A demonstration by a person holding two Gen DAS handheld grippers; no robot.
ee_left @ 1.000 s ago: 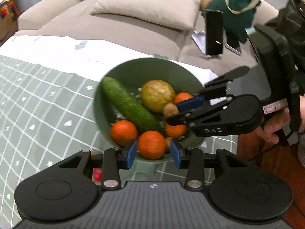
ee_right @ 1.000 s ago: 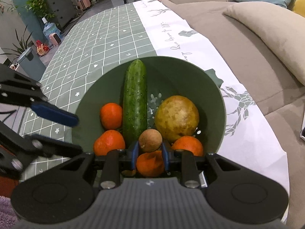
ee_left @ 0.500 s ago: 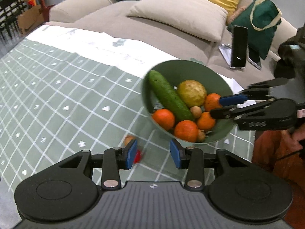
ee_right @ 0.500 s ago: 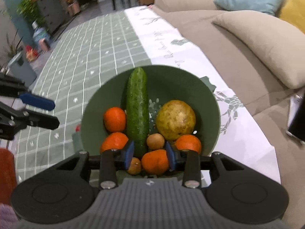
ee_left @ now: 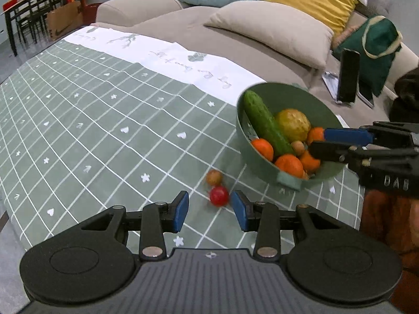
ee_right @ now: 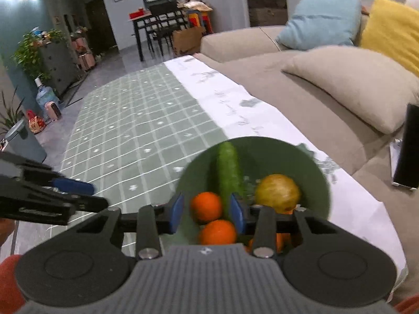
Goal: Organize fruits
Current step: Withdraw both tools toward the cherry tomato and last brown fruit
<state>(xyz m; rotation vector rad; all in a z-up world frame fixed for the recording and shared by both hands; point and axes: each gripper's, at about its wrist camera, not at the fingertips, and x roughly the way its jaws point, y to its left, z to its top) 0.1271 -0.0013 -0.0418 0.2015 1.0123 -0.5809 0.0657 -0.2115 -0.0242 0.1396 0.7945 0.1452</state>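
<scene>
The left tongs are standing apart and holding nothing, low over the bench. Just ahead of their blue pads, a small red fruit is lying on the green checked cloth, nearer to the right pad. A small brown fruit is lying just behind it, and the two seem to be touching, though the view is a little blurred there.

The right tongs are also standing apart, empty, and are hovering at the near rim of the green bowl. Between their pads an orange is showing, lying lower in the bowl.

The bowl is sitting on the bench near the white edge of the cloth. Inside it, a cucumber is leaning against the wall, a yellow-green round fruit is lying beside it, and several oranges and a small brown fruit are lying around them.

Behind the bench, a beige sofa is carrying cushions, a green bag and a dark phone standing upright.
</scene>
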